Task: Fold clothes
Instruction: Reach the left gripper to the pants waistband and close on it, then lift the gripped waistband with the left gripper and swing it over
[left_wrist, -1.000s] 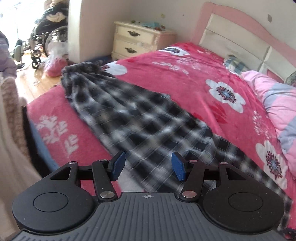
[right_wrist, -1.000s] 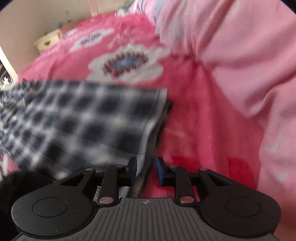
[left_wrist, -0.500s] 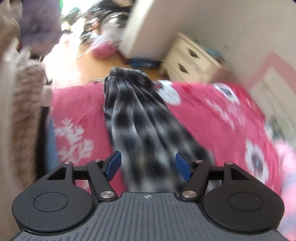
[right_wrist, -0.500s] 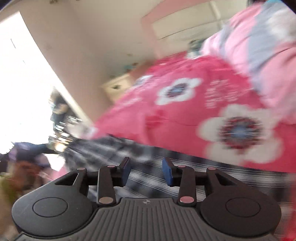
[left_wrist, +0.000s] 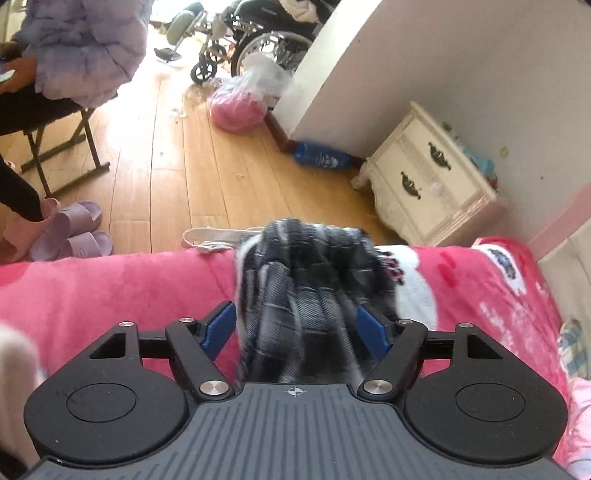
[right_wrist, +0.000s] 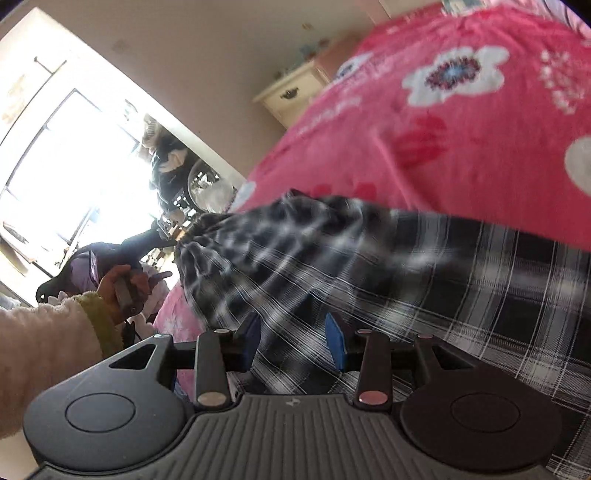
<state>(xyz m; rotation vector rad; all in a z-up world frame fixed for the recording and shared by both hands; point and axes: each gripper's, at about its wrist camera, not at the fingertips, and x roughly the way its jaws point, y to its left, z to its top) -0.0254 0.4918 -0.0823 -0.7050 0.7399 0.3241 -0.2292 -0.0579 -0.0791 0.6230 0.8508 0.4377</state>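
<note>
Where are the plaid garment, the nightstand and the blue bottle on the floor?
plaid garment (left_wrist: 306, 295), left wrist view, bunched folds between the fingers.
nightstand (left_wrist: 424, 184), left wrist view, drawer front.
blue bottle (left_wrist: 320, 158), left wrist view, middle of its body.

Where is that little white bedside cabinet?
In the left wrist view, the cream nightstand stands upper right on the wooden floor, against the wall beyond the pink bed.

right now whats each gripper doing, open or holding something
Left gripper: open, jaws wide around the plaid garment, not clamped.
Right gripper: open, plaid cloth lying between its jaws, not pinched.
</note>
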